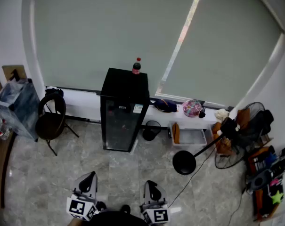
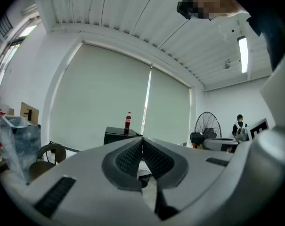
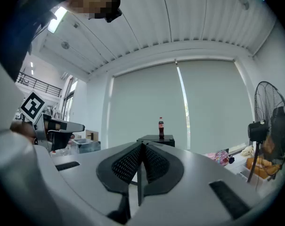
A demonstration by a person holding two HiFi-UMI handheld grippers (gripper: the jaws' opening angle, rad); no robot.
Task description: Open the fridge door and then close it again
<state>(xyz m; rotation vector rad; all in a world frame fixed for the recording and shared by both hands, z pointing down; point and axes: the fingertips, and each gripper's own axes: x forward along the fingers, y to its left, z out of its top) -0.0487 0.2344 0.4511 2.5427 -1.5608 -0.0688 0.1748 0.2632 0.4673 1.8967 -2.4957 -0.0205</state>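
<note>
A small black fridge with a glass door stands against the far wall below the window blind, door closed. A cola bottle stands on its top. The fridge top shows beyond the left jaws, and the fridge and bottle beyond the right jaws. My left gripper and right gripper sit at the bottom edge of the head view, well short of the fridge. Both are shut with nothing between the pads. They point level toward the fridge.
A black chair and a clear bin stand left of the fridge. Right of it are a small waste bin, a low white shelf with odds and ends, a tipped floor fan with its round base, and a cable on the grey floor tiles.
</note>
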